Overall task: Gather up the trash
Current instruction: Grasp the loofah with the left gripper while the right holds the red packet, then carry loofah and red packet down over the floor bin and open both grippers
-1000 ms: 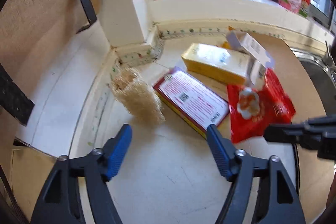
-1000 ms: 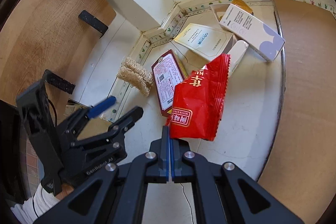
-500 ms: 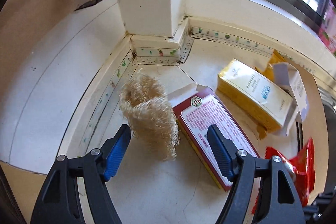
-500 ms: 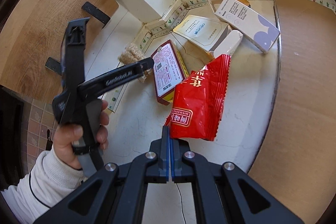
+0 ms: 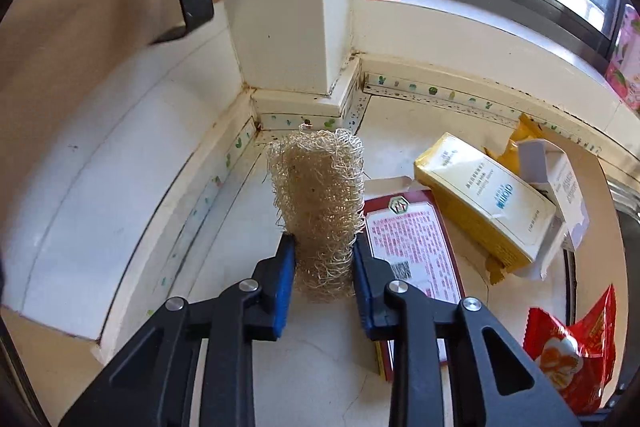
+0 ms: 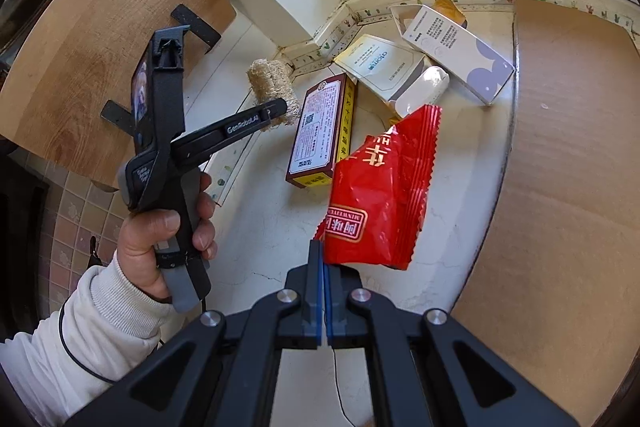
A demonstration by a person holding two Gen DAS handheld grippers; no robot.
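In the corner of the white counter [image 5: 320, 379], by the pillar [image 5: 288, 7] under the window, your left gripper [image 5: 323, 267] has its blue pads [image 5: 285, 281] pressed against the sides of a tan loofah scrubber [image 5: 320, 207], pinching its near end while the rest reaches toward the wall. Just to its right lies a dark red box [image 5: 412, 251], then a yellow carton [image 5: 480, 203] leaning on a white box [image 5: 560, 179], and a red snack bag [image 5: 572, 347] nearest you. Your right gripper [image 6: 321, 291] is pressed together with nothing between its fingers, its tip just short of that red bag's lower edge. Your left hand [image 6: 160, 239] in a white sleeve [image 6: 80, 331] grips the tool's handle. A sheet of cardboard [image 6: 560, 167] covers the counter's right side.
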